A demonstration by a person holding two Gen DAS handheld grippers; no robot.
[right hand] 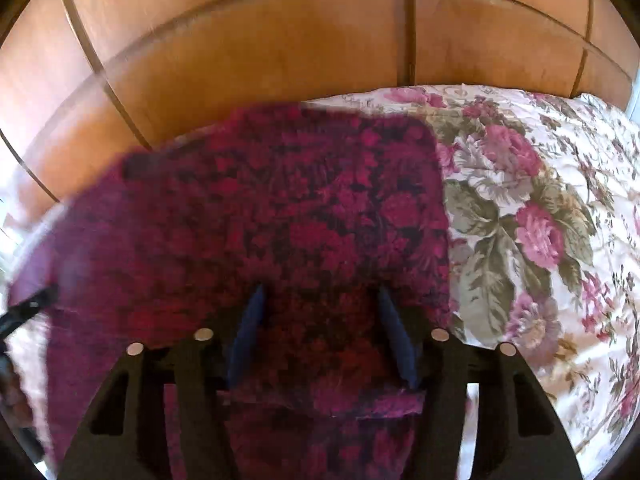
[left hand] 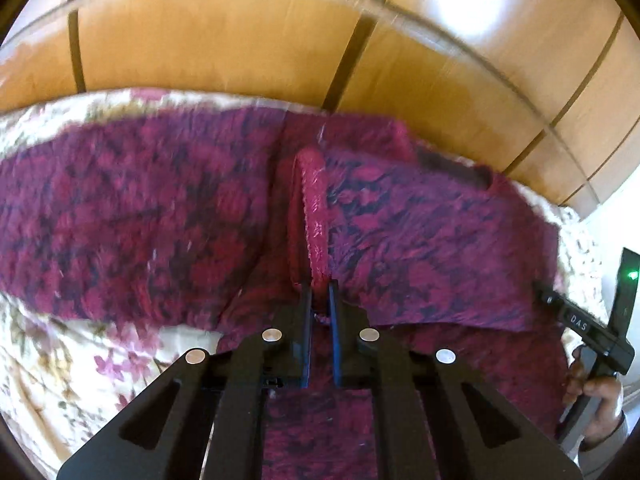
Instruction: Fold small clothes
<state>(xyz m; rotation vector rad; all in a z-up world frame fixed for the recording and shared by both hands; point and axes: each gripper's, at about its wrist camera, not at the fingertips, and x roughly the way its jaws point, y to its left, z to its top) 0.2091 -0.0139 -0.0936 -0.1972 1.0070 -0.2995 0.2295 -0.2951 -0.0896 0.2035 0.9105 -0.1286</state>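
A magenta and dark-patterned knitted garment (left hand: 160, 216) lies spread on a floral bedspread (left hand: 60, 360). My left gripper (left hand: 320, 286) is shut on a raised ribbed edge of the garment (left hand: 314, 208), pinching it between its fingers. In the right wrist view the same garment (right hand: 280, 208) fills the middle and left. My right gripper (right hand: 320, 296) is open, its blue-padded fingers (right hand: 250, 320) spread wide just above the fabric, with nothing between them. The right gripper also shows in the left wrist view (left hand: 592, 328) at the far right, held by a hand.
A wooden headboard or panelled wall (left hand: 280, 40) rises right behind the bed, also in the right wrist view (right hand: 280, 40). The floral bedspread (right hand: 540, 220) stretches bare to the right of the garment. A white wall (left hand: 624, 208) is at the far right.
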